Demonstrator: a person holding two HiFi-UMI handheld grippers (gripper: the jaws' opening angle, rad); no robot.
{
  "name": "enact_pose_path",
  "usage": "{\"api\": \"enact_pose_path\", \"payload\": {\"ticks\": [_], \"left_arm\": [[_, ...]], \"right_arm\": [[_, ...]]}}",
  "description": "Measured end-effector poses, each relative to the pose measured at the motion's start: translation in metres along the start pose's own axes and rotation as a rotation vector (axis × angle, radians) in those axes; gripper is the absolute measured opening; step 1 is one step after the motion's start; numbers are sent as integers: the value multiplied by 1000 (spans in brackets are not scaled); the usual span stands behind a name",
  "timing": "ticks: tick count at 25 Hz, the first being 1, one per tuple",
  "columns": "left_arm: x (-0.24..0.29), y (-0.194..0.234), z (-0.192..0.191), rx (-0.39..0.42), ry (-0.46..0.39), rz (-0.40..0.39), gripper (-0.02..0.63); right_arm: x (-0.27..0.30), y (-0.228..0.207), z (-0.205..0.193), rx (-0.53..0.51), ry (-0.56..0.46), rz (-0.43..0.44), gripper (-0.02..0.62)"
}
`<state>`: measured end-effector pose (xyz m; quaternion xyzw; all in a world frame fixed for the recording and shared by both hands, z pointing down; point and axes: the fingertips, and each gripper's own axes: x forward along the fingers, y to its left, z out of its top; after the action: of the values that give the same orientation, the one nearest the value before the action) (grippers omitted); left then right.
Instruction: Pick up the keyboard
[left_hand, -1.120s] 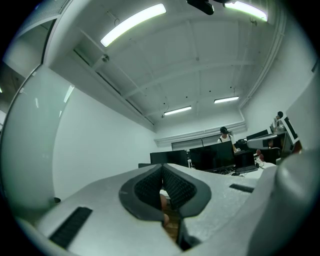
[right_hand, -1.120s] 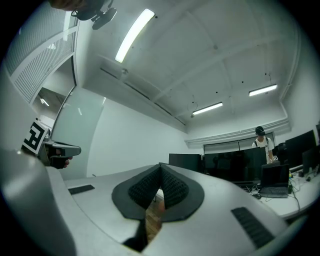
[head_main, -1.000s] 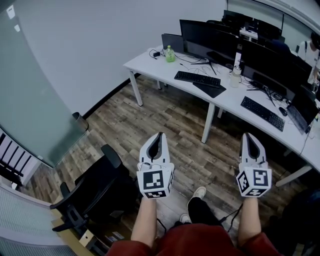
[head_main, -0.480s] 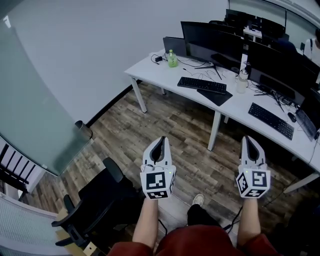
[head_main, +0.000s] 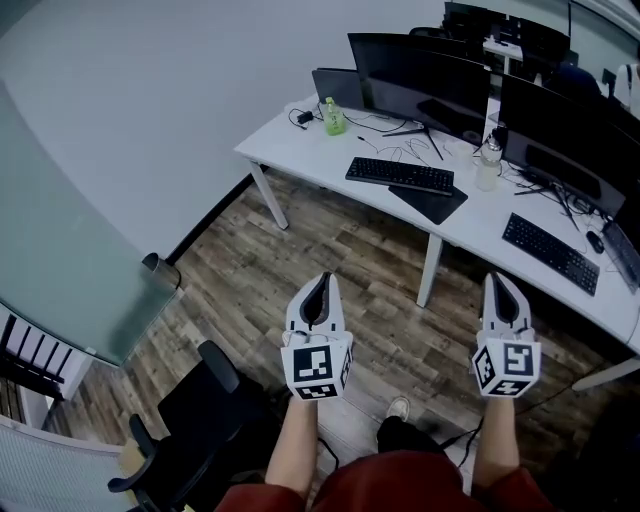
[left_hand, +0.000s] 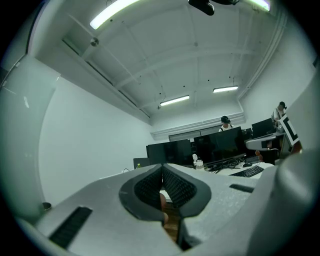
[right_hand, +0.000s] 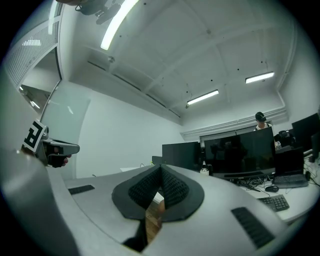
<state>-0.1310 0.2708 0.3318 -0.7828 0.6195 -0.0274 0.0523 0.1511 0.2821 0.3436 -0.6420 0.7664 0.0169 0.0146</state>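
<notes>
The office chair (head_main: 200, 415) at seven o'clock is cut by the bottom edge; the white desk (head_main: 295, 140) runs off at three o'clock. In its own view, the left gripper (left_hand: 162, 167) masks the desk's front.

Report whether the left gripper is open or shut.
Shut: in its own view the left gripper shows fingers touching at the tips, nothing between.

Black keyboard (head_main: 399, 176), white desk (head_main: 290, 145), brown wood-grain floor (head_main: 330, 250), green bottle (head_main: 333, 116).
</notes>
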Motion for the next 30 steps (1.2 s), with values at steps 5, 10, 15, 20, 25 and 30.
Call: {"api": "enact_pose_path", "payload": {"ticks": [5, 10, 15, 20, 25, 30], "left_arm": [[54, -2, -9, 14, 28, -6, 8], [103, -4, -10, 25, 41, -24, 8], [145, -7, -11, 33, 49, -34, 8], [172, -6, -10, 38, 48, -38, 8], [195, -2, -4, 37, 32, -46, 8], [226, 10, -14, 23, 27, -50, 8]], "right_arm": [[49, -25, -10, 31, 16, -13, -2], [91, -44, -17, 50, 27, -25, -2], [123, -64, -19, 57, 26, -38, -2], [145, -75, -18, 59, 20, -46, -2], [165, -82, -16, 57, 14, -58, -2], [194, -85, -21, 40, 12, -68, -2]]}}
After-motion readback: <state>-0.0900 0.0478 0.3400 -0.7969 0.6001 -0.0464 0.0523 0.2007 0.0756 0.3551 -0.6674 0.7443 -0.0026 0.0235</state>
